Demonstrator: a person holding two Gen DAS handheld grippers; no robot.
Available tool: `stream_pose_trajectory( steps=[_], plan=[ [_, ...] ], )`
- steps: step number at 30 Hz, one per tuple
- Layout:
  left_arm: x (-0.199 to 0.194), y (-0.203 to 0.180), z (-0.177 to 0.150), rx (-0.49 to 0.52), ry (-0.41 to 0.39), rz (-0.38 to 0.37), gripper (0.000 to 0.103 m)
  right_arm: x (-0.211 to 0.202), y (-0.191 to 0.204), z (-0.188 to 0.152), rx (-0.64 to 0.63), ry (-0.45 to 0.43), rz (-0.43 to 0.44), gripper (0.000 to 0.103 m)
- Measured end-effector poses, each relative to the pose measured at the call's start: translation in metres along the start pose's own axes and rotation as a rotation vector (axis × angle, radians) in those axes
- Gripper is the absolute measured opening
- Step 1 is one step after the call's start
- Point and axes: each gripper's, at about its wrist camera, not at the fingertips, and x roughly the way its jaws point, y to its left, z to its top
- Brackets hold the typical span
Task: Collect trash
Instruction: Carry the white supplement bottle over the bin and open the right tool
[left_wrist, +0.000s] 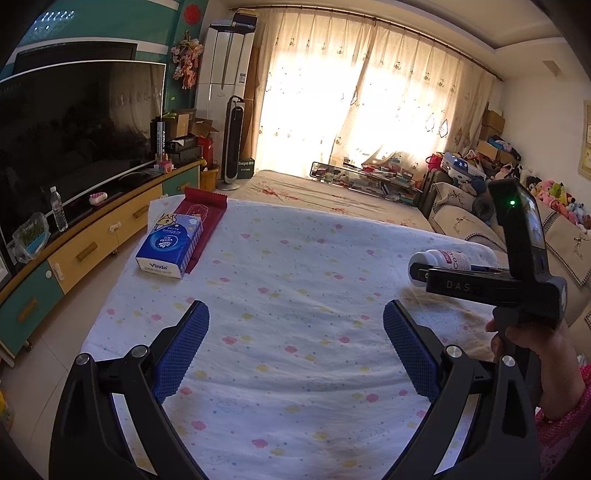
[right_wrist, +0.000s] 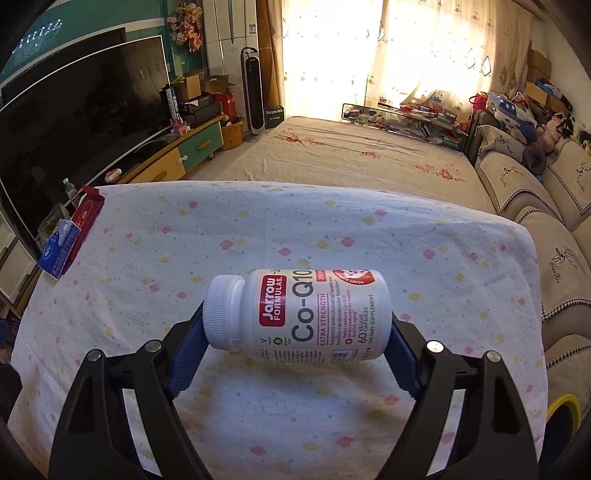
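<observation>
- The right gripper (right_wrist: 295, 328) held a white Co-Q10 supplement bottle (right_wrist: 299, 314) lying sideways, its jaws pinching the bottle end to end: one blue pad on the ribbed white cap at the left, the other on the base at the right.
- The bottle hung above the flower-print cloth (right_wrist: 332, 229) covering the tabletop, near its right edge and not touching it.
- The left gripper (left_wrist: 295, 325) hovered over the near middle of the same cloth, jaws spread wide with nothing between the blue pads.
- In the left wrist view, the right gripper (left_wrist: 419, 273) showed at the right side, with the bottle (left_wrist: 443, 260) sticking out past it.
- A blue Vinda tissue pack (left_wrist: 170, 245) lay at the far left corner of the tabletop, resting partly on a dark red packet (left_wrist: 207, 218).
- A large dark television (left_wrist: 74, 136) stood on the low cabinet beyond the left edge.
</observation>
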Motion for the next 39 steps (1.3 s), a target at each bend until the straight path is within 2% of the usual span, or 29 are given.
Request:
stream_pose_trajectory(
  steps=[11, 21, 31, 39],
  plan=[
    [0.0, -0.003, -0.002, 0.018, 0.0, 0.003, 0.094, -0.091, -0.04, -0.044, 0.007, -0.092, -0.01, 0.079],
    [-0.003, -0.01, -0.003, 0.056, -0.008, 0.013, 0.094, -0.163, -0.117, -0.105, 0.118, -0.134, -0.069, 0.079],
    [-0.006, -0.021, -0.003, 0.101, -0.017, 0.017, 0.094, -0.197, -0.222, -0.171, 0.277, -0.089, -0.216, 0.079],
    [-0.004, -0.026, -0.005, 0.126, -0.012, 0.019, 0.094, -0.183, -0.285, -0.203, 0.374, -0.02, -0.288, 0.079]
  ],
)
